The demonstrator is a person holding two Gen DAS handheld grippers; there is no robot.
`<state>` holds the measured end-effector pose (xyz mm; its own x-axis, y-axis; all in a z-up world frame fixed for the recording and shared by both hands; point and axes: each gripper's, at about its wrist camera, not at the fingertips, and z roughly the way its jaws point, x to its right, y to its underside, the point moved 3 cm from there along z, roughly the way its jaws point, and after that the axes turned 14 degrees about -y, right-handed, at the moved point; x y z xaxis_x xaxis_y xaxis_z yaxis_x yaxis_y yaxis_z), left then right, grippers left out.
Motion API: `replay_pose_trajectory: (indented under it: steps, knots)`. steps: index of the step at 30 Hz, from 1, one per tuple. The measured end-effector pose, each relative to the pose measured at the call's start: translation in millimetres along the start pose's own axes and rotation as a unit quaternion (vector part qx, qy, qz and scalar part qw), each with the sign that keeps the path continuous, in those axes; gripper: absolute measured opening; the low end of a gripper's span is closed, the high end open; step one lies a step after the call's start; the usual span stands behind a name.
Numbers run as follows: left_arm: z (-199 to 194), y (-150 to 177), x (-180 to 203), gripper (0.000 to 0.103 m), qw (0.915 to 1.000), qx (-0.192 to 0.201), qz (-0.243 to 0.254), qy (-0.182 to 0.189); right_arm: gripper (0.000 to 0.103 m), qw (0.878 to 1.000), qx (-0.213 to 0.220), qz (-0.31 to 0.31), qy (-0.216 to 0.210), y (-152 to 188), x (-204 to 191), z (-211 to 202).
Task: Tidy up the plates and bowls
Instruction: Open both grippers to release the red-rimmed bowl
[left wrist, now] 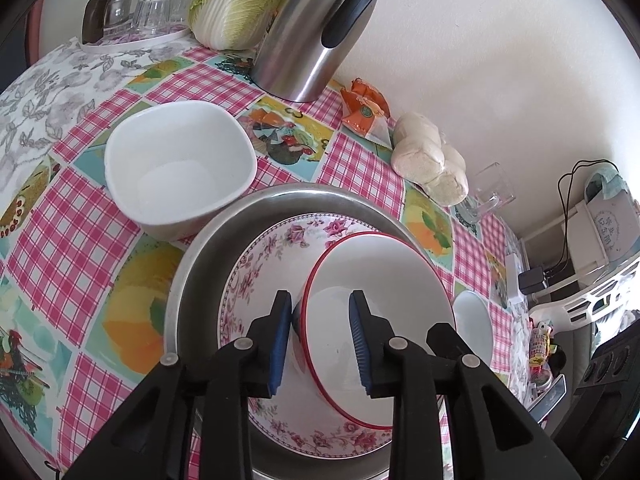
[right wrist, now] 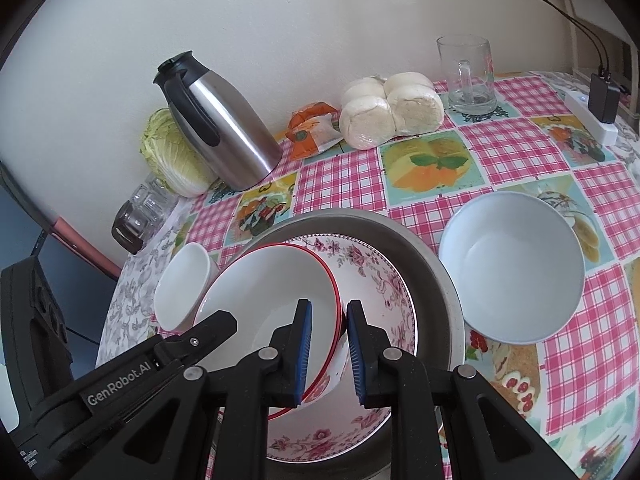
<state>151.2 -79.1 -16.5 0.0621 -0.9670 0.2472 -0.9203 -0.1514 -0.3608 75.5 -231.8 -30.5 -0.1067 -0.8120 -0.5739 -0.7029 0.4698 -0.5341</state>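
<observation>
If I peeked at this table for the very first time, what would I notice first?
Probably the red-rimmed bowl sitting tilted in a flowery plate, inside a metal basin right in the middle, with both grippers' blue pads straddling its rim. Next, the bright pink checked tablecloth under everything. Then the shiny steel jug by the wall, beside a big cabbage.

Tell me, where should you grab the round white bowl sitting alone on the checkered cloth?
Grab the round white bowl by its rim, coming down from above. It sits upright and empty, so one jaw can slip inside and one outside the thin wall. The side facing the camera looks easiest: that edge is free, while the metal basin crowds its left.
</observation>
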Motion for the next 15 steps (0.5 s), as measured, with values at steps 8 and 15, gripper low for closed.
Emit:
replay_pose_trajectory:
  steps: [8,15]
  knots:
    - [-1.5,-0.9,-4.5,0.032,0.9997,-0.012,-0.019,0.008,0.021,1.0,-0.017,0.012,0.015,0.0,4.5,-2.2]
    - [-18.5,-5.9,-7.8,0.054,0.9997,0.01,-0.021,0.001,0.04,0.999,-0.005,0.006,0.037,-8.6,3.6,-19.7]
